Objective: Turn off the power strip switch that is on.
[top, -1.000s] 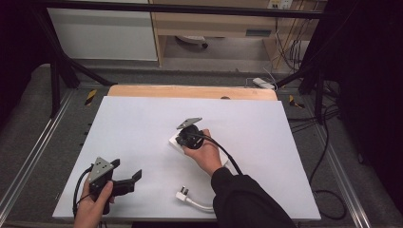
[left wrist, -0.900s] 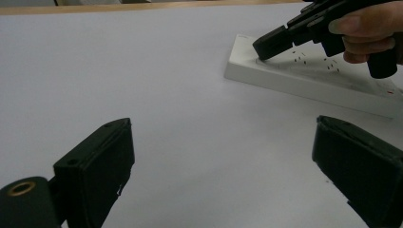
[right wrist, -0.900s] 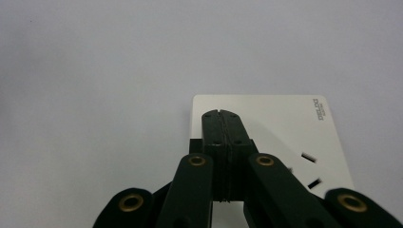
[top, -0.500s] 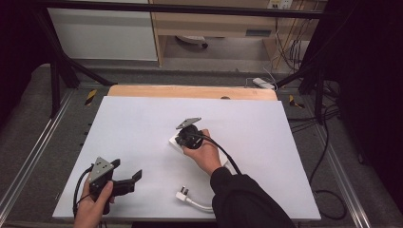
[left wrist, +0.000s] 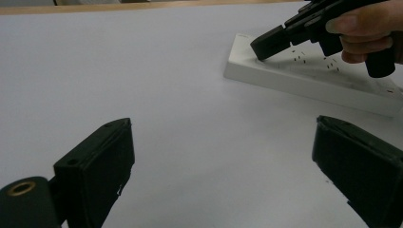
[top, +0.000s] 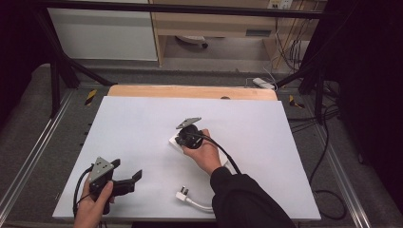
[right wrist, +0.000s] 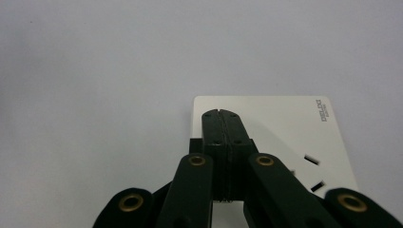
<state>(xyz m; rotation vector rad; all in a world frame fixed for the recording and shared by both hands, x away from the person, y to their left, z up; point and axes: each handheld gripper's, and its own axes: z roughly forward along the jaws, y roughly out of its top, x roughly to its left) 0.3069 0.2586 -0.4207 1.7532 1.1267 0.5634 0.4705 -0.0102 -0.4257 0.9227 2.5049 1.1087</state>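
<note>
- Our right gripper (top: 183, 138), jaws together, presses its tip on the white power strip (right wrist: 280, 128) mid-desk.
- Left gripper (top: 124, 180), jaws apart, empty, near-left.
- Plug (top: 182, 194) lies loose near us, not yet inserted; plugging in seems left.

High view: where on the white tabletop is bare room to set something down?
The far strip below the wooden edge and the right side are bare, as is the left stretch above the left gripper. It is crowded around the power strip, right gripper and plug.
</note>
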